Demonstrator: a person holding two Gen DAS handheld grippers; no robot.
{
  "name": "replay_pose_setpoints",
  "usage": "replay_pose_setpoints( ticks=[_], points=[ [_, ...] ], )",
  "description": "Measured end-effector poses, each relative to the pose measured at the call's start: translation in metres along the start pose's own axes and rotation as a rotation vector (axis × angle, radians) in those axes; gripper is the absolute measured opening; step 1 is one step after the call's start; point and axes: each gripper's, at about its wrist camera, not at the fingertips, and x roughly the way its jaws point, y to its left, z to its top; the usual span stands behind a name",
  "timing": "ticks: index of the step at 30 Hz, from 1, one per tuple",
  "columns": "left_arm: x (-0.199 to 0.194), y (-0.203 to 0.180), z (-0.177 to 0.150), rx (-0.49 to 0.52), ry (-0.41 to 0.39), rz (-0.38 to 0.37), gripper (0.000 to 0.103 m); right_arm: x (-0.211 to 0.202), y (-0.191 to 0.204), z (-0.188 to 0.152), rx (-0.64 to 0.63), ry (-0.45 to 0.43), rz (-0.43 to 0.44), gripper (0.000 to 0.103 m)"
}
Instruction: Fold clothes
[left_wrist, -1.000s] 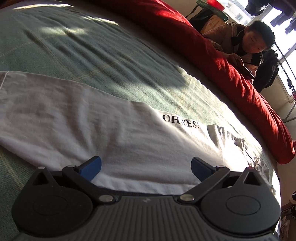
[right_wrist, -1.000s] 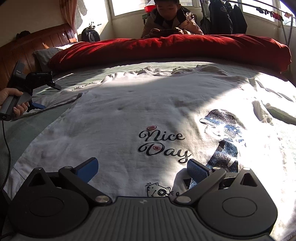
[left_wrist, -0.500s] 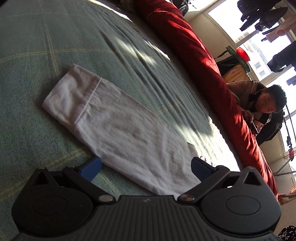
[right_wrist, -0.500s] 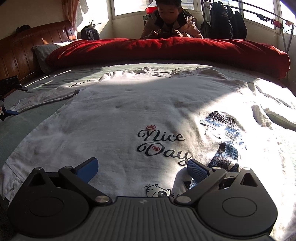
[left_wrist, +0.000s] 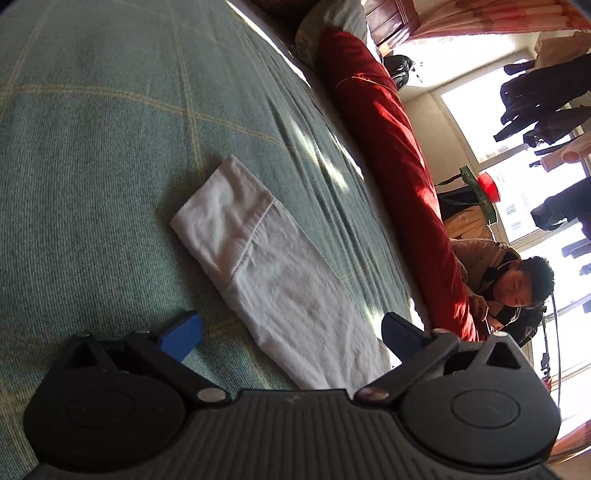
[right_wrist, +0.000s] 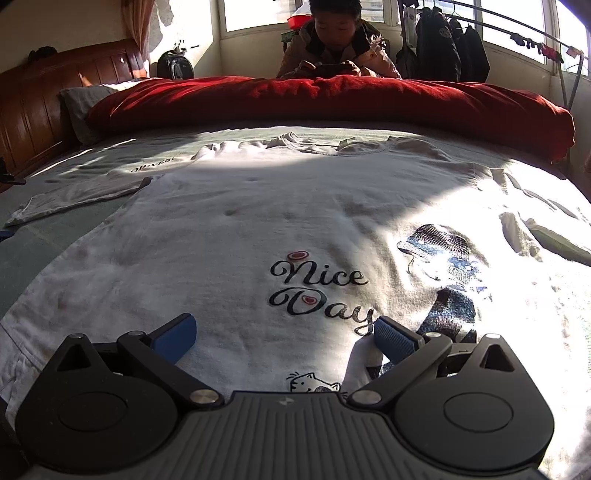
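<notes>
Left wrist: my cam sits low and close over the sleeve, rolled sideways, facing the red quilt.
Right wrist: low over the shirt hem, level, facing that red quilt head-on.
Shared: sleeve, quilt, person behind the quilt, windows.

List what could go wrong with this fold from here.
1. The left gripper hangs open over the mid-sleeve, not the cuff; gripping there may bunch the fold.
2. The right gripper is open, so nothing pins the white shirt; pulling the sleeve could drag it across the green bedsheet.
3. The collar is already rumpled near the red duvet; creases may get folded in.
</notes>
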Motion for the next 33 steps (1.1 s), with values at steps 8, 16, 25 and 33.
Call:
replay_pose_setpoints(
  ticks=[8,16,25,33],
  points=[
    [0.018,-0.006,0.014,0.06,-0.079,0.031,0.101,0.005,0.005,0.003,0.0,0.003,-0.039,0.103],
    [0.02,-0.006,0.015,0.055,0.024,-0.101,0.1,0.012,0.013,0.007,0.006,0.017,-0.09,0.103],
    [0.034,-0.012,0.021,0.044,0.027,-0.09,0.085,0.013,0.015,0.006,0.01,0.005,-0.107,0.103],
    [0.043,-0.011,0.02,0.057,0.016,-0.096,0.068,0.014,0.016,0.004,0.009,-0.008,-0.112,0.103]
  ],
)
